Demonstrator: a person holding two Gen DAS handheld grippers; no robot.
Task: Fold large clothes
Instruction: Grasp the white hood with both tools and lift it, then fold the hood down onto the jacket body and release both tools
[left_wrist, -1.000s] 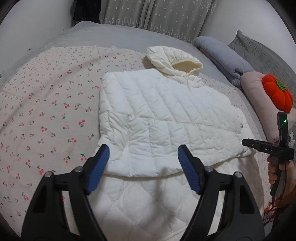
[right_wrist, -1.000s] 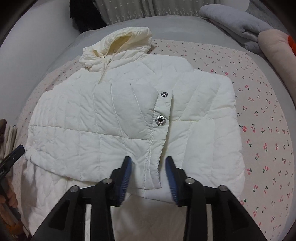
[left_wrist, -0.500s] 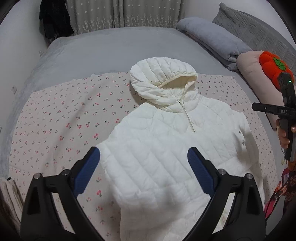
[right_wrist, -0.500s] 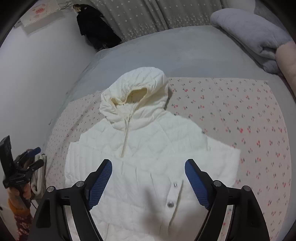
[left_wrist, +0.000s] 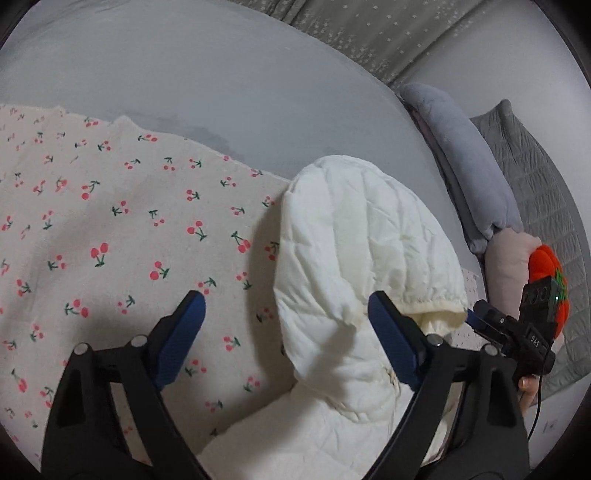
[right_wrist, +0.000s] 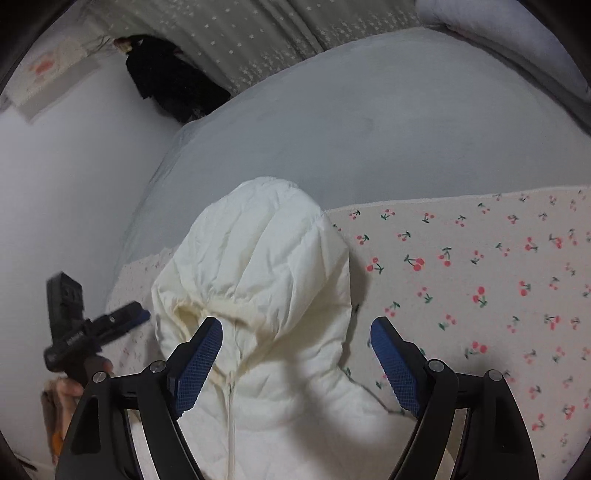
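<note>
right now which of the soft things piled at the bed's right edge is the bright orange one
The pumpkin-shaped plush, orange with a green top, resting against the pale pink cushion; the folded blanket beyond them is grey.

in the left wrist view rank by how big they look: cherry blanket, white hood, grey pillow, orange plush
1. cherry blanket, largest.
2. white hood, though it lies close to the camera, which inflates it.
3. grey pillow.
4. orange plush, smallest; the right tool partly hides it.

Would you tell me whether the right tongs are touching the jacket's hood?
Cannot tell. In the right wrist view the open right tongs straddle the hood, but no contact or gap shows plainly.
</note>
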